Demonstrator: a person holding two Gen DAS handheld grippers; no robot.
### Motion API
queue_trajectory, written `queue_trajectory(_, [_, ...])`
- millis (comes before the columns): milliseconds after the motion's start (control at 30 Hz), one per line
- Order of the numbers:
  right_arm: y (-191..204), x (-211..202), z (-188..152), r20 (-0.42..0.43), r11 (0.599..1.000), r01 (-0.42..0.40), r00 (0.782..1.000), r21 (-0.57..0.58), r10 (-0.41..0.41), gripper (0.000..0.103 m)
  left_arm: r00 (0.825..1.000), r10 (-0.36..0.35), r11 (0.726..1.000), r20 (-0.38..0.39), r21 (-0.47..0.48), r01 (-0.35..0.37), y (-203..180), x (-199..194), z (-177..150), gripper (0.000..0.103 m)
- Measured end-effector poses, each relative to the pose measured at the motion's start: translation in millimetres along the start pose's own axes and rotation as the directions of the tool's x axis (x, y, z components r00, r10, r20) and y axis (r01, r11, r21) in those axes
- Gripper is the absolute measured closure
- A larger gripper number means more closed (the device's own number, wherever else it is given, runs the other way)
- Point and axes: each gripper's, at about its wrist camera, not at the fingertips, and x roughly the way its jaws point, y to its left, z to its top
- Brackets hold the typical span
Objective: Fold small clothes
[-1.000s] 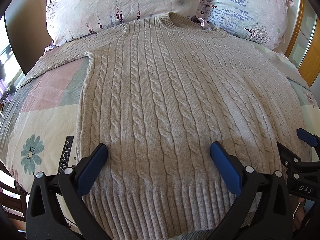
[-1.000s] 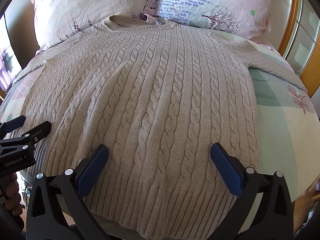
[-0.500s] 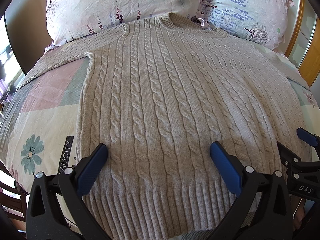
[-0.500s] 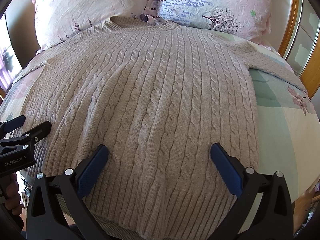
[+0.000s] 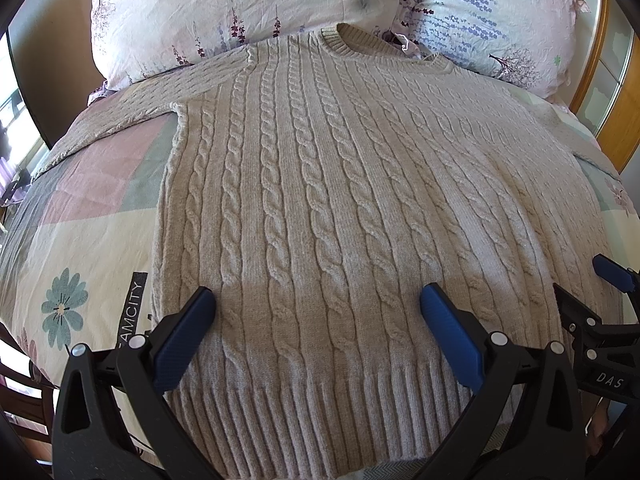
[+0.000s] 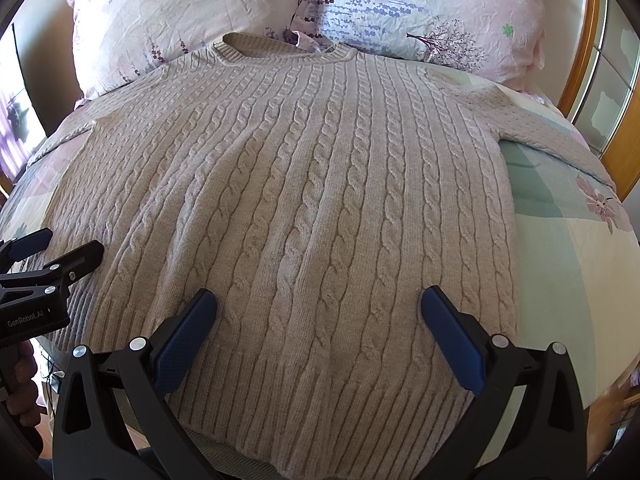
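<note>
A beige cable-knit sweater (image 5: 340, 200) lies flat, front up, on the bed, collar toward the pillows, sleeves spread to both sides. It fills the right wrist view (image 6: 312, 200) too. My left gripper (image 5: 316, 308) is open and empty, hovering over the ribbed hem on the sweater's left half. My right gripper (image 6: 318, 308) is open and empty over the hem on the right half. The right gripper also shows at the right edge of the left wrist view (image 5: 592, 300), and the left gripper shows at the left edge of the right wrist view (image 6: 48, 252).
Two floral pillows (image 5: 240, 8) (image 6: 440, 4) lean at the head of the bed. A patchwork quilt (image 5: 80, 248) with flower prints covers the mattress. A wooden frame (image 6: 584, 60) runs along the right side. The bed's near edge lies under the hem.
</note>
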Motion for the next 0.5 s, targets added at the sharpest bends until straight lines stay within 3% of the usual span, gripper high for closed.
queue_trajectory(133, [-2.6, 0.7, 0.9, 0.001, 0.999, -0.026, 1.000, -0.021, 0.026, 0.001, 0.999, -0.012, 1.000, -0.034, 0.011, 0.012, 2.0, 2.6, 5.9, 0.002])
queue_trajectory(200, [-12.9, 1.0, 10.7, -0.024, 0.996, -0.084, 0.996, -0.011, 0.084, 0.001, 0.998, -0.025, 1.000, -0.052, 0.017, 0.026, 3.6, 2.9, 8.2, 0.002])
queue_trajectory(267, [-36.9, -3.3, 21.3, 0.011, 0.987, -0.143, 0.990, 0.080, 0.142, 0.001, 0.996, -0.047, 0.999, -0.075, 0.012, 0.048, 6.4, 3.4, 10.8, 0.002])
queue_trajectory(333, [-91.0, -10.3, 43.9, 0.091, 0.966, -0.121, 0.991, 0.228, 0.103, 0.001, 0.991, -0.101, 0.994, -0.084, -0.043, 0.098, 15.4, 1.2, 15.7, 0.002])
queue_trajectory(433, [-200.5, -8.6, 76.1, 0.140, 0.864, -0.088, 0.990, 0.496, 0.021, 0.005, 0.979, -0.203, 0.954, -0.023, -0.231, 0.192, 44.5, -5.7, 27.3, 0.002])
queue_trajectory(467, [-235.9, -5.7, 82.5, 0.142, 0.811, -0.088, 0.990, 0.578, 0.006, 0.017, 0.979, -0.206, 0.937, 0.004, -0.286, 0.198, 54.1, -7.9, 31.9, 0.002])
queue_trajectory(500, [-279.7, -0.9, 87.0, 0.151, 0.734, -0.102, 0.988, 0.672, -0.001, 0.022, 0.980, -0.199, 0.925, 0.027, -0.324, 0.197, 61.5, -9.9, 36.5, 0.002])
